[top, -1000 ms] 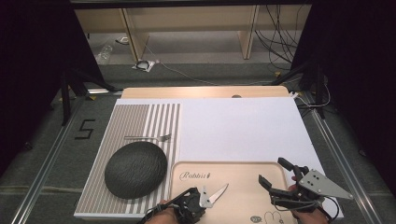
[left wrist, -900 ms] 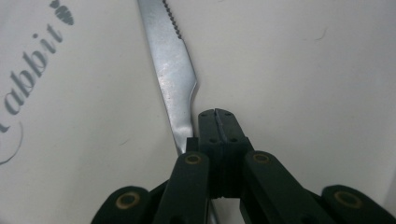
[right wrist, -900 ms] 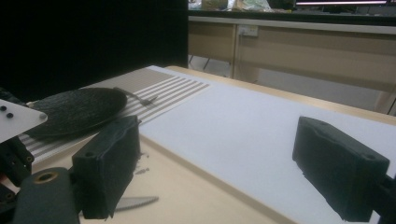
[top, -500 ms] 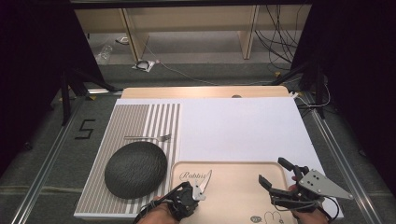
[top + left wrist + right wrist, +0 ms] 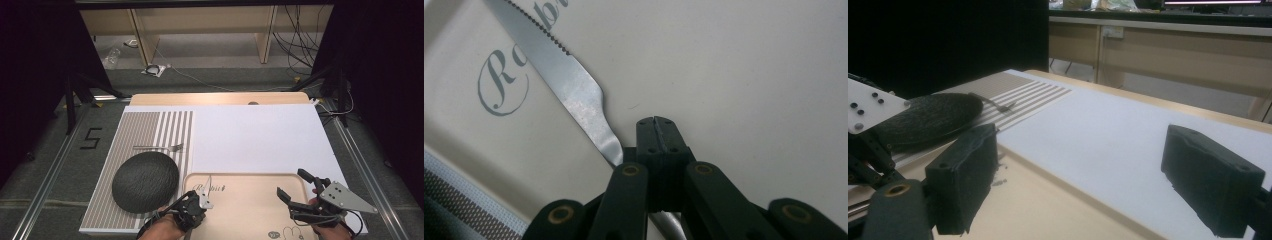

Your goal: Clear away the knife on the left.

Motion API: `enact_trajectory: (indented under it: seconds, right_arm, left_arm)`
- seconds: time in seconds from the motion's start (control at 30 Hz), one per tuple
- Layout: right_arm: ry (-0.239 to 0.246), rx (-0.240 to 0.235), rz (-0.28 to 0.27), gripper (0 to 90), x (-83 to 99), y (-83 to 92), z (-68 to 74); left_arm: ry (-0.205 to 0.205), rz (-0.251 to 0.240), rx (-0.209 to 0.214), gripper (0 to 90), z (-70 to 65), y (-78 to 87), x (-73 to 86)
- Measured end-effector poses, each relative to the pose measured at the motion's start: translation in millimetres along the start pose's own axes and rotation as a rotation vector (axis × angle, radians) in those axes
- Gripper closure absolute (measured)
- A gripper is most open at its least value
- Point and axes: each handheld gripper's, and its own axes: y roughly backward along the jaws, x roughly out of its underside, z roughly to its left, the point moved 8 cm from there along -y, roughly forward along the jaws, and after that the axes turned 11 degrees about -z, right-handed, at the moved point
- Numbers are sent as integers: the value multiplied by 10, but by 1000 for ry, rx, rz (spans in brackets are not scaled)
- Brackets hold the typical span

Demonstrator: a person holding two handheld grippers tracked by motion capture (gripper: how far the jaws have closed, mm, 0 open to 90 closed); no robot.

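Note:
A table knife point(image 5: 205, 194) lies low over the left end of a beige tray point(image 5: 245, 210) printed with script lettering. My left gripper point(image 5: 196, 209) is shut on its handle. In the left gripper view the serrated blade point(image 5: 566, 82) runs up and to the left from the closed jaws point(image 5: 656, 125), over the tray point(image 5: 734, 75). My right gripper point(image 5: 291, 183) hovers open over the tray's right end. Its two black pads point(image 5: 965, 175) stand wide apart with nothing between them.
A dark round plate point(image 5: 145, 182) rests on a striped placemat point(image 5: 150, 130) left of the tray, with a fork point(image 5: 160, 148) just beyond it. A white sheet point(image 5: 255, 140) covers the table behind the tray. The plate point(image 5: 928, 117) and fork point(image 5: 998, 104) also appear in the right gripper view.
My left gripper has shifted left with the knife, and the blade now sits nearer the tray's left edge. The right gripper has kept still.

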Motion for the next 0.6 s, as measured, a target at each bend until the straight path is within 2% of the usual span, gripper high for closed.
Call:
enact_trajectory:
  seconds: [0.6]
  right_arm:
    - [0,1,-1,159,-3,5,1]
  left_arm:
    - [27,36,11,893,63,53,70]
